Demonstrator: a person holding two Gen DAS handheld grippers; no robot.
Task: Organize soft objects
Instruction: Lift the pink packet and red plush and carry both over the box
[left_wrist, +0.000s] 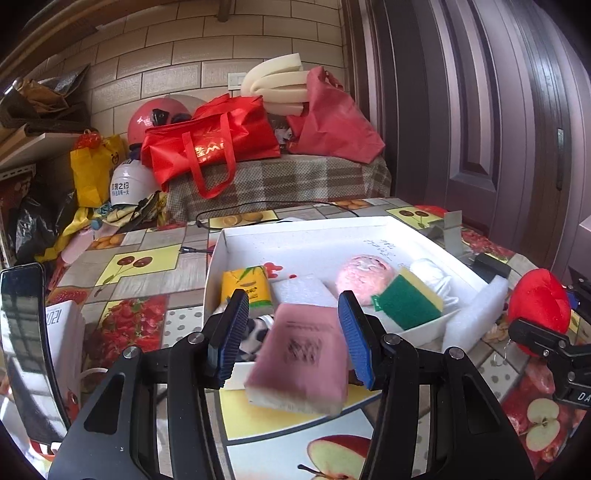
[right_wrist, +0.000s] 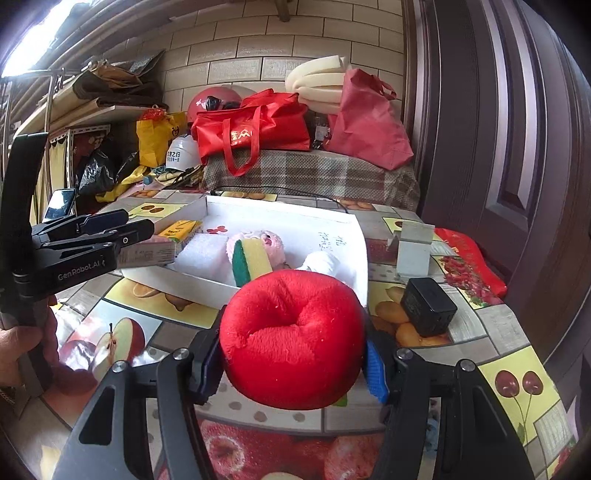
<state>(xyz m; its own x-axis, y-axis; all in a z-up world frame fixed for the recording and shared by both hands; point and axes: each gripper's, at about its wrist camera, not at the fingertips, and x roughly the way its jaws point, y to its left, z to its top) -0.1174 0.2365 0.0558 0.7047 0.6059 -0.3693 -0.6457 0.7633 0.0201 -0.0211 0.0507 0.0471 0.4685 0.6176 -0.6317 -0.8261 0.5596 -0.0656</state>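
My left gripper (left_wrist: 292, 314) is shut on a pink tissue pack (left_wrist: 299, 362), which looks blurred and hangs tilted over the near left edge of the white box (left_wrist: 216, 258). The same pack (right_wrist: 147, 253) shows in the right wrist view under the left gripper (right_wrist: 138, 229). Inside the box lie a yellow tissue pack (left_wrist: 247, 284), a white foam block (left_wrist: 303, 290), a pink plush (left_wrist: 364, 277), a green and yellow sponge (left_wrist: 410, 301) and a white cloth (left_wrist: 432, 275). My right gripper (right_wrist: 291, 354) is shut on a red plush apple (right_wrist: 295, 339), held just in front of the box's near right side.
A white foam strip (left_wrist: 476, 314) lies outside the box's right wall. A black charger (right_wrist: 428, 310), a small white stand (right_wrist: 413, 251) and a red packet (right_wrist: 469, 258) sit on the fruit-print tablecloth. A black cable (left_wrist: 258, 206) runs behind the box. A person's hand (right_wrist: 14, 354) grips the left handle.
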